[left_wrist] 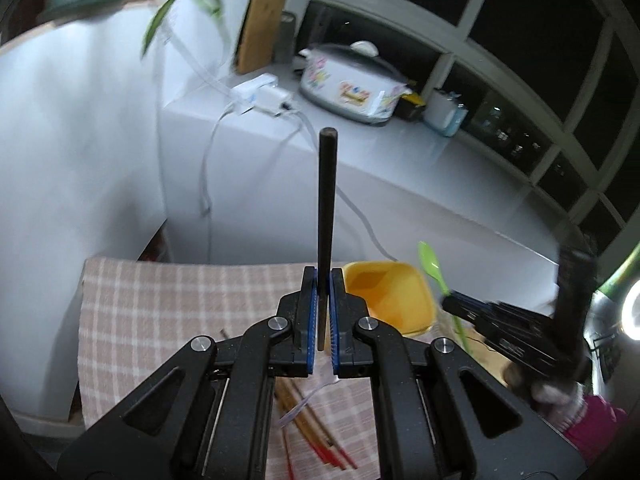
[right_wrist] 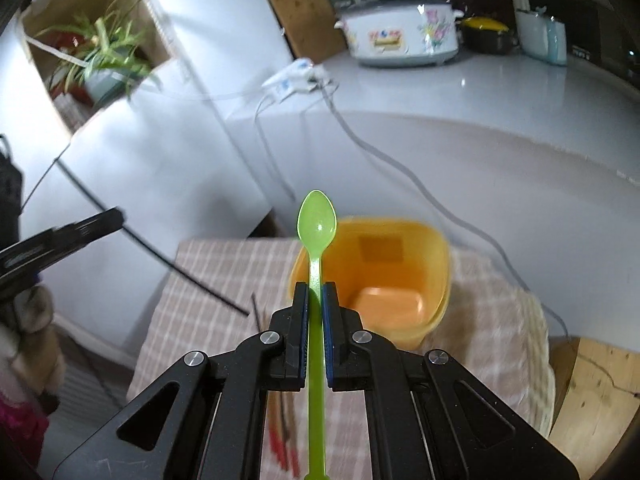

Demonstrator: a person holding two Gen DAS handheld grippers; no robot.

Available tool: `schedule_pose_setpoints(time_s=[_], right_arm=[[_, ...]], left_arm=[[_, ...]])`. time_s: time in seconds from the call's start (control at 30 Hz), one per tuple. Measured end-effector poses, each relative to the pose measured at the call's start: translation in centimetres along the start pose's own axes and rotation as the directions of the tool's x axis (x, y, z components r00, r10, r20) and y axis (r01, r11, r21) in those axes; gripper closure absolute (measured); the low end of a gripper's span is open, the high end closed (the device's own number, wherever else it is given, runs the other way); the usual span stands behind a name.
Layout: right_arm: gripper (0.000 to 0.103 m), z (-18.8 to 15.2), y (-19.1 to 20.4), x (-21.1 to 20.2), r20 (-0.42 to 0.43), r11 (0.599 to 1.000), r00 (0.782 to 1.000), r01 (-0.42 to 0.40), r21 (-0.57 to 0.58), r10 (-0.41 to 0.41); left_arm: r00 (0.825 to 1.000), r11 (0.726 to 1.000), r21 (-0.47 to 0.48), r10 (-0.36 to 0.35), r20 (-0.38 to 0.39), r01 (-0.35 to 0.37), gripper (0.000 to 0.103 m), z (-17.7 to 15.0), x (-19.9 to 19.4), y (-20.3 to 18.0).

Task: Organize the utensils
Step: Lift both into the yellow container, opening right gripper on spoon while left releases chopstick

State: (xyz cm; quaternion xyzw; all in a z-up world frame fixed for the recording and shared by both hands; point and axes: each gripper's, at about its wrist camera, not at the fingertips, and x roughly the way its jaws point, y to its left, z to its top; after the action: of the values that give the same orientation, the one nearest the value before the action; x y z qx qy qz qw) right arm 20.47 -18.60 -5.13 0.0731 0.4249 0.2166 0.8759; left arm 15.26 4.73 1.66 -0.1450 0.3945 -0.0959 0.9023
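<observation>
Black and slim, the chopstick [left_wrist: 327, 216] stands upright in our left wrist view, pinched between the blue pads of the left gripper [left_wrist: 324, 280], whose fingers [left_wrist: 309, 308] press on its lower end. Just right of that gripper sits the yellow tub [left_wrist: 394, 300] on the checked cloth [left_wrist: 168, 312] that covers the desk. Right of the tub we see the green spoon [left_wrist: 434, 270] in the right gripper [left_wrist: 456, 304]. Below the tub, near our fingers, more chopsticks [left_wrist: 320, 436] lie on the cloth.

From the right wrist view, we see the right gripper [right_wrist: 316, 292] with fingers [right_wrist: 330, 312] clamped on the green spoon's [right_wrist: 318, 240] handle, its bowl raised at the yellow tub's [right_wrist: 400, 280] left rim. Left of the tub, the left gripper [right_wrist: 108, 218] holds the black chopstick [right_wrist: 160, 260] slanting over the checked cloth [right_wrist: 208, 300].
</observation>
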Motion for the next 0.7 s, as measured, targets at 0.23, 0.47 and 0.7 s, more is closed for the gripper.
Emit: schedule_pose_setpoints(time_s=[0.23,0.47,0.7], right_arm=[[0.098,2.8,-1.6,2.1,0.060,1.000,0.998,-0.016,0.010,0.016],[0.098,4.7,-3.2,5.4,0.082,0.999,0.996,0.035,0.011,-0.036],[0.098,4.5,-3.5,8.0,0.086,0.998,0.994,0.065,0.003,-0.065]], left_arm=[[0.998,0.998,0.027,-0.057,0.011,0.056,0.100,1.6,0.3,-2.6],[0.998,0.998,0.030,-0.064,0.005,0.064,0.100,2.4,1.6,-3.7],[0.998,0.998,0.034,-0.051,-0.026,0.052,0.100,2.3,3.2,-4.3]])
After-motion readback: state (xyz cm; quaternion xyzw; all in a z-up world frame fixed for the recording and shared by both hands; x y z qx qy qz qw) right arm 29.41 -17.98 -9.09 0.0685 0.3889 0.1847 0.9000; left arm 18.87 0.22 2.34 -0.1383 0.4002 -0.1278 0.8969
